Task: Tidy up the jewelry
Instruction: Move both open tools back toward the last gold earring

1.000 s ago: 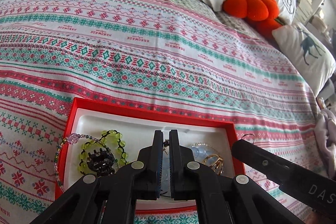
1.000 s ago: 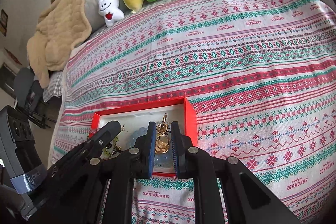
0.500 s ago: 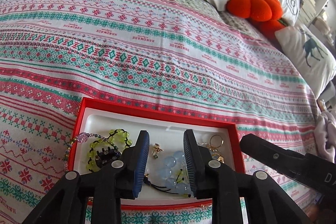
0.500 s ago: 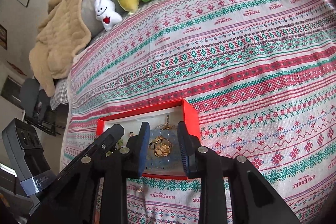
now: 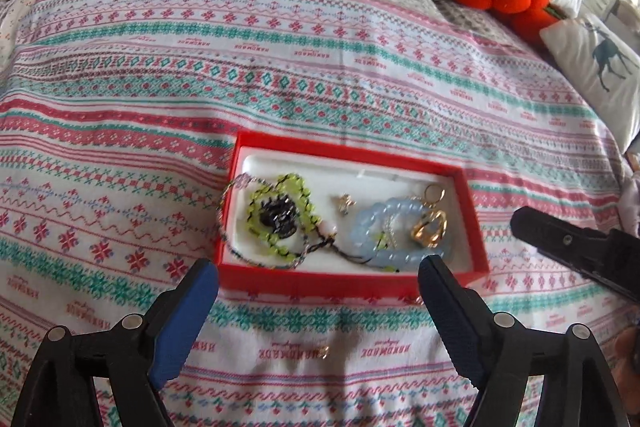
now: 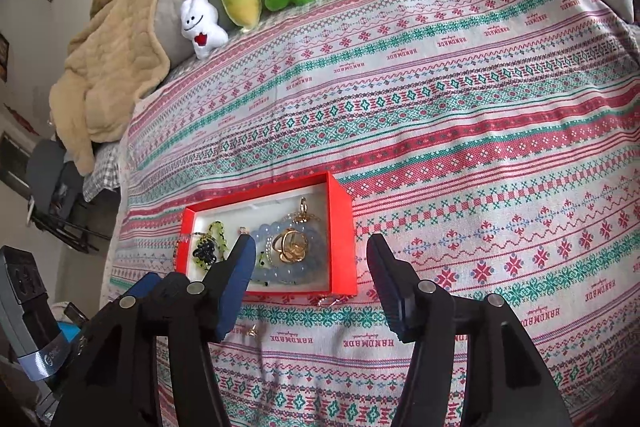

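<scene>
The red box (image 5: 348,283) and the jewelry in it are smeared by motion blur in the left wrist view, so the small charm (image 5: 345,203) beside the pale blue bead bracelet (image 5: 372,227) cannot be identified. In the right wrist view the left finger (image 6: 236,283) of the right gripper (image 6: 312,287) covers the box's near left part. A tiny gold piece (image 6: 252,331) on the bed below the box is too small to name.

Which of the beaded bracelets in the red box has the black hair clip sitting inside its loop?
The yellow-green beaded bracelet at the box's left end; the black clip lies inside it. The pale blue bracelet rings gold pieces instead.
</scene>
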Available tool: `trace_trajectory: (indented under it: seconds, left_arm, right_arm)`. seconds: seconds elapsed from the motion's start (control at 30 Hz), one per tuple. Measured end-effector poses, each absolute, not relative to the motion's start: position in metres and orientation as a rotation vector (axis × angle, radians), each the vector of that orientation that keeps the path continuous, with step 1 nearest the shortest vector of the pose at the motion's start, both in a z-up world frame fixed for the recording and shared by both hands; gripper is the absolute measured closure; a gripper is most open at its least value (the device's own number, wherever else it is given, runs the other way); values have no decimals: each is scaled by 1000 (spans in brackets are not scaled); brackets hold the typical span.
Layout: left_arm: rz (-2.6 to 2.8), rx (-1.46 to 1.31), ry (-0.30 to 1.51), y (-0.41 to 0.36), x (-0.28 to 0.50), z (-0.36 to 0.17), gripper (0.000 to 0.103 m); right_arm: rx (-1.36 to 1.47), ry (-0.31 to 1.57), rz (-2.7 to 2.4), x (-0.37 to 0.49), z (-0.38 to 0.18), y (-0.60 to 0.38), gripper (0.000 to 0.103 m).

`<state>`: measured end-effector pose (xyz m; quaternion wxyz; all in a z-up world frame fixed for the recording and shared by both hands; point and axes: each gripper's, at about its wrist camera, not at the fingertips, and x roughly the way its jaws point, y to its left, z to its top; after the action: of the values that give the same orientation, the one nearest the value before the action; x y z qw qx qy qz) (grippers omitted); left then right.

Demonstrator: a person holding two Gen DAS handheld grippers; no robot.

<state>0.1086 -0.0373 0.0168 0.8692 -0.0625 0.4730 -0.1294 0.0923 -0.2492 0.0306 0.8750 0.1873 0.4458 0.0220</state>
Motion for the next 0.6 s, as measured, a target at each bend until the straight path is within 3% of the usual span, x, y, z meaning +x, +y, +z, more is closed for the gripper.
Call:
trace_trajectory:
  seconds: [0.6]
  left_arm:
    - [-233, -3, 1149, -2, 78, -23, 17]
  right_arm:
    - [234, 1082, -23, 59, 0, -224, 36]
